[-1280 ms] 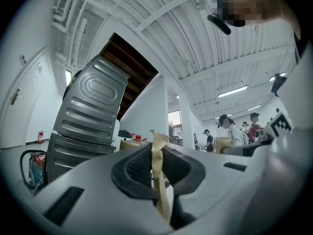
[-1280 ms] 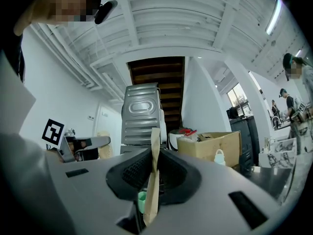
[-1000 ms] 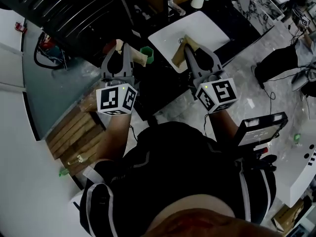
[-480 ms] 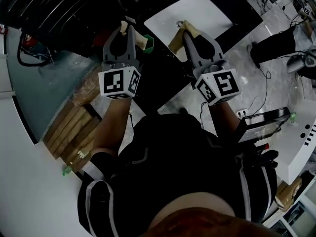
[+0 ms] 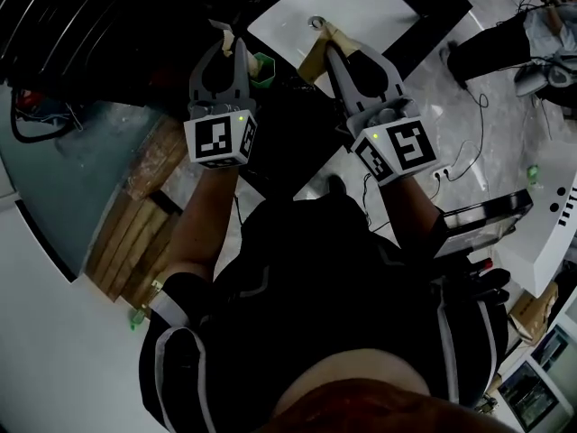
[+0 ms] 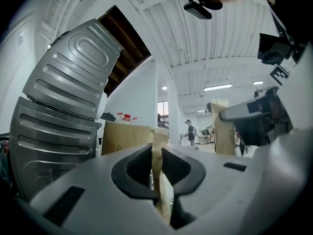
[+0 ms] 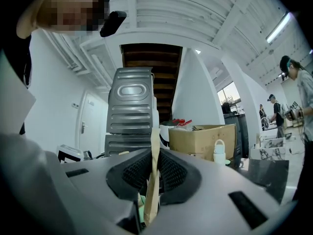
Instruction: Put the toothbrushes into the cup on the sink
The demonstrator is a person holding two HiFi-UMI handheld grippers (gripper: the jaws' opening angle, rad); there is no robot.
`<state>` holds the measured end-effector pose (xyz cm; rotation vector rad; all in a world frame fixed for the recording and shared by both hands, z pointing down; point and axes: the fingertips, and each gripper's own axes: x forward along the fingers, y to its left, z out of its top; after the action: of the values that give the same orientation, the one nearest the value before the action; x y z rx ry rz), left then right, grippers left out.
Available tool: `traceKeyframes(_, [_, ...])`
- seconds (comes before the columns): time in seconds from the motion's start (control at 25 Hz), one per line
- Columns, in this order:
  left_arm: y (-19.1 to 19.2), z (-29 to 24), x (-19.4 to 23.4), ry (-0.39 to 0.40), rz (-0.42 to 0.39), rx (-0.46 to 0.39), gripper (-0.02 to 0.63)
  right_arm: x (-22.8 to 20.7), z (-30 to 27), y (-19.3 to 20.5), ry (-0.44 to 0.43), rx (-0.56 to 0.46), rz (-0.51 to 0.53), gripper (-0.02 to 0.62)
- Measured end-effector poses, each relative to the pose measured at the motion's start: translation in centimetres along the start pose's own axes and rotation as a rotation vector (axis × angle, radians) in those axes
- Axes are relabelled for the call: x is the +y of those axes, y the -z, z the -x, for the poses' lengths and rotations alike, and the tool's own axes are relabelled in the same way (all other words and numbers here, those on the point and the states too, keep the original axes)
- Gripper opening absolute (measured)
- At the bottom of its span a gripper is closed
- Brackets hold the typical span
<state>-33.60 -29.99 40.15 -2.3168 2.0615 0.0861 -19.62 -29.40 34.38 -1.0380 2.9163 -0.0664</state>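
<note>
Jaws of the left gripper [image 6: 157, 155] pinch one wrapped toothbrush [image 6: 159, 138] upright; the right gripper [image 7: 154, 168] clamps a second toothbrush [image 7: 154, 141], likewise vertical.

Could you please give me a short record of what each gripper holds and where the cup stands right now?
left gripper: shut on a flat tan toothbrush
right gripper: shut on a second toothbrush, also tan
cup: green, on the dark surface left of the white sink, just ahead of the left gripper
cup contents: cannot tell
task state: neither toothbrush is in the cup yet
</note>
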Motion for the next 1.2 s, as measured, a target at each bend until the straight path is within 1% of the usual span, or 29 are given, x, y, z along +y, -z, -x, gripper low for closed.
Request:
traceKeyframes(0.12, [1.8,-0.1,-0.2,0.017,-0.01,0.027,0.037,0.3,0.0,0.7,0.016,0.007,0.0,0.052])
traceKeyframes(0.32, [3.8,-0.3,-0.2,0.021,-0.005,0.059,0.037,0.3,0.0,1.8,0.047,0.018,-0.01,0.052])
traceKeyframes(0.52, [4.4,-0.1,-0.4,0.029,-0.012,0.051,0.037,0.4,0.5,2.4,0.075,0.021,-0.014,0.052])
traceKeyframes(0.72, [4.5,0.9,0.0,0.008,-0.012,0.051,0.038,0.9,1.1,2.4,0.079,0.025,-0.016,0.052])
traceKeyframes(1.0, [5.2,0.0,0.1,0.023,-0.03,0.078,0.041,0.6,0.7,2.5,0.085,0.024,-0.019,0.052])
traceKeyframes(1.08, [5.2,-0.1,0.3,0.014,-0.036,0.086,0.049,0.6,0.6,2.4,0.082,0.019,-0.012,0.052])
traceKeyframes(1.2, [5.1,0.2,0.4,0.002,-0.036,0.097,0.093,0.9,0.9,2.1,0.08,0.013,-0.006,0.052])
